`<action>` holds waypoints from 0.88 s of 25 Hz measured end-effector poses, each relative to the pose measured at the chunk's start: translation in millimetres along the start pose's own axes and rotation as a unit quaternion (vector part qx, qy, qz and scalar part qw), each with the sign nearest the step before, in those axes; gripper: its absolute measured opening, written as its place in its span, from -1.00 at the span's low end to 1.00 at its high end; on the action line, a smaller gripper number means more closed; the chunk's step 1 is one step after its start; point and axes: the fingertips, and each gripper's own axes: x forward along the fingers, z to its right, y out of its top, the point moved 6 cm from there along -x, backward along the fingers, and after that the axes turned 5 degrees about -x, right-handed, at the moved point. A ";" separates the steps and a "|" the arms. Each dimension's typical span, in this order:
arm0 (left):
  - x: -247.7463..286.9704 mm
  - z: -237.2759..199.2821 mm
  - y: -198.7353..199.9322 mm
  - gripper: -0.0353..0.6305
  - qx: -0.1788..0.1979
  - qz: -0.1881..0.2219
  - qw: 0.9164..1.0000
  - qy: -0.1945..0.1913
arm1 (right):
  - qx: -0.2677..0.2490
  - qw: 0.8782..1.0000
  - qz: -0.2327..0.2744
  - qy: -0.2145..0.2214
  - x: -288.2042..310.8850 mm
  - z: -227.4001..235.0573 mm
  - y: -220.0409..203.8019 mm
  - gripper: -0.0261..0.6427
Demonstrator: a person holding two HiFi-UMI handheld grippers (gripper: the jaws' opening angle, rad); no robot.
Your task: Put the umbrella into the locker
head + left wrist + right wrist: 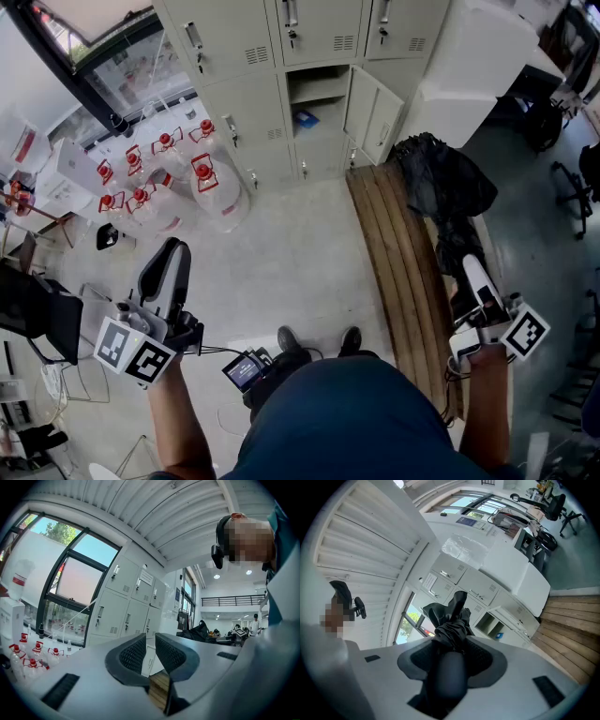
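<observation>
- Progress: the pick-up appears done. The right gripper (450, 659) is clamped on the black folded umbrella (453, 620). The handle lies between its pads and the loose canopy end points ahead.
- Task item location: the umbrella is in that grip at about 3 o'clock of the person, above the wooden bench (394, 272). It is well apart from the lockers (309, 47) and not yet in any of them.
- Outstanding, as judged: carry the umbrella across the floor to the lockers at 12 o'clock, set it inside a compartment, and release it. Whether the door is then to be closed, the task does not say.
- Left gripper (150, 648): the jaws are drawn nearly together with only a narrow slit between them. Nothing is held. It sits at about 9 o'clock of the person.
- Container, open locker compartment (330, 131): it stands at 12 o'clock with its door (375, 112) swung out to the right. A shelf divides it.
  - A small blue object (305, 119) lies below the shelf.
  - No contents can be made out above the shelf.
- Remaining lockers: the doors are shut and the contents are not visible.
- Other items noted:
  - A black bag (441, 178) rests on the far end of the bench at about 1 o'clock.
  - Clear water jugs with red caps (211, 183) are grouped on the floor at about 10 o'clock, beside the locker bank.
</observation>
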 end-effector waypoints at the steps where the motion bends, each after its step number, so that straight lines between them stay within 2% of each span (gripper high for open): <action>1: 0.1 0.8 -0.7 -0.66 0.000 0.000 1.000 0.000 | -0.001 1.000 0.000 0.001 -0.3 -0.1 0.2 -0.35; 22: 10.4 25.6 -9.3 -0.66 0.005 -0.011 1.000 -0.006 | 0.016 1.000 0.007 0.012 -8.9 12.2 2.5 -0.38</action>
